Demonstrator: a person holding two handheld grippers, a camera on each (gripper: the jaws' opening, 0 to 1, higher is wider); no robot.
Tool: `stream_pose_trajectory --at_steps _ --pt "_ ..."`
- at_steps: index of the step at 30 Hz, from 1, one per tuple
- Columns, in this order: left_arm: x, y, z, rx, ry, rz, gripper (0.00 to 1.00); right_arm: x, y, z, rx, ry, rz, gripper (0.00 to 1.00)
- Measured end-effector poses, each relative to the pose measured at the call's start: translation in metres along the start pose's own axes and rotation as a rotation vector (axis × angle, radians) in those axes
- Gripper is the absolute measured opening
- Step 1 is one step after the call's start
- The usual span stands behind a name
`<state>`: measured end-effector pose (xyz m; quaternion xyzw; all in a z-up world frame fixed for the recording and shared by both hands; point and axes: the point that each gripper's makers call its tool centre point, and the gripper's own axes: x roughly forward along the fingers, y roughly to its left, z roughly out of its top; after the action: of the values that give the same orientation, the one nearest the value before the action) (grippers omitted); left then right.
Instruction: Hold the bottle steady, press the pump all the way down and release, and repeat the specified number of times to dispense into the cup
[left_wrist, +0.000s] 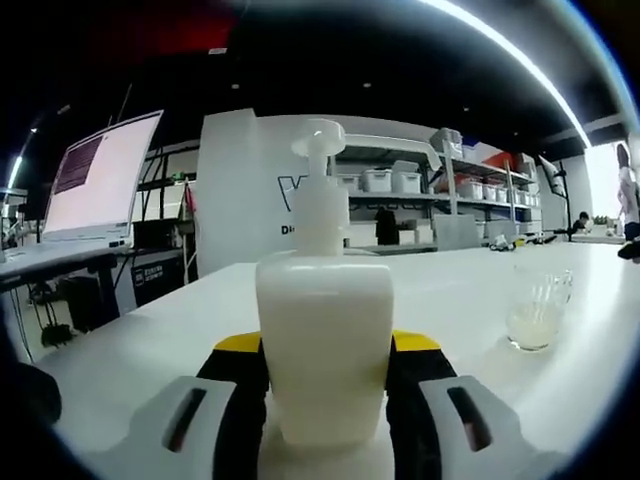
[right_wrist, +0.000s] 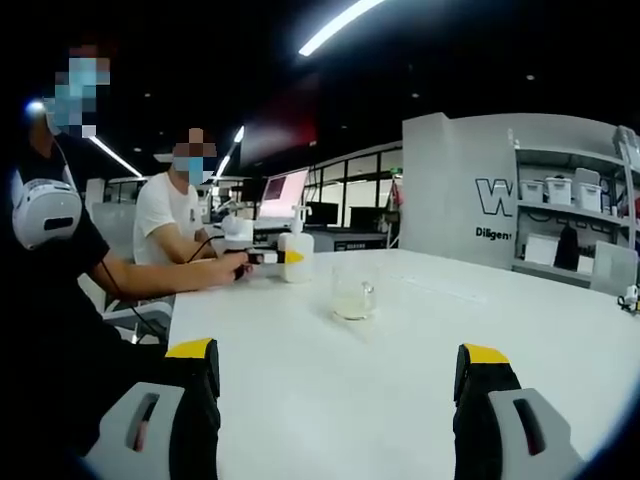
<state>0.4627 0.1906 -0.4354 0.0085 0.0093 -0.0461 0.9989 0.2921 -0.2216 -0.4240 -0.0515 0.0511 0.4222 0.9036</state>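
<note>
A white pump bottle (left_wrist: 324, 340) stands upright on the white table (left_wrist: 150, 340), and my left gripper (left_wrist: 326, 345) is shut on its body, one yellow-tipped jaw on each side. The pump head (left_wrist: 318, 138) is up. A clear glass cup (left_wrist: 540, 310) with a little pale liquid in it stands to the right of the bottle. From the right gripper view, the bottle (right_wrist: 296, 255) and the cup (right_wrist: 353, 292) stand further back on the table (right_wrist: 420, 330), with the left gripper (right_wrist: 268, 257) on the bottle. My right gripper (right_wrist: 338, 352) is wide open, well short of both.
An open laptop (left_wrist: 95, 180) sits on a desk at the left. Shelves with white bins (left_wrist: 400, 182) and a white wall panel (right_wrist: 460, 185) stand behind the table. A person in a white shirt (right_wrist: 165, 225) sits at the far end.
</note>
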Motion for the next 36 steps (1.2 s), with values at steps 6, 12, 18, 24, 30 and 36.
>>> stream_pose_trajectory --at_steps 6,12,18,24,30,36 --pt "0.001 0.0 0.001 -0.013 -0.014 0.002 0.44 0.001 0.0 0.001 -0.002 -0.002 0.005 0.99" --pt "0.004 -0.001 0.001 -0.023 -0.023 0.001 0.43 0.002 0.0 0.002 -0.003 -0.002 0.006 0.99" --pt "0.006 -0.004 0.001 -0.027 -0.026 -0.008 0.43 0.001 -0.001 0.003 -0.004 -0.007 0.005 0.99" --pt "0.008 -0.007 0.002 -0.029 -0.029 -0.022 0.43 0.001 0.0 0.004 -0.003 -0.012 0.004 0.99" --pt "0.009 -0.011 0.002 -0.028 -0.03 -0.032 0.43 0.002 0.001 0.005 -0.004 -0.013 0.005 0.99" --pt "0.01 -0.016 0.002 -0.024 -0.024 -0.049 0.43 0.002 0.001 0.005 -0.004 -0.014 0.004 0.99"
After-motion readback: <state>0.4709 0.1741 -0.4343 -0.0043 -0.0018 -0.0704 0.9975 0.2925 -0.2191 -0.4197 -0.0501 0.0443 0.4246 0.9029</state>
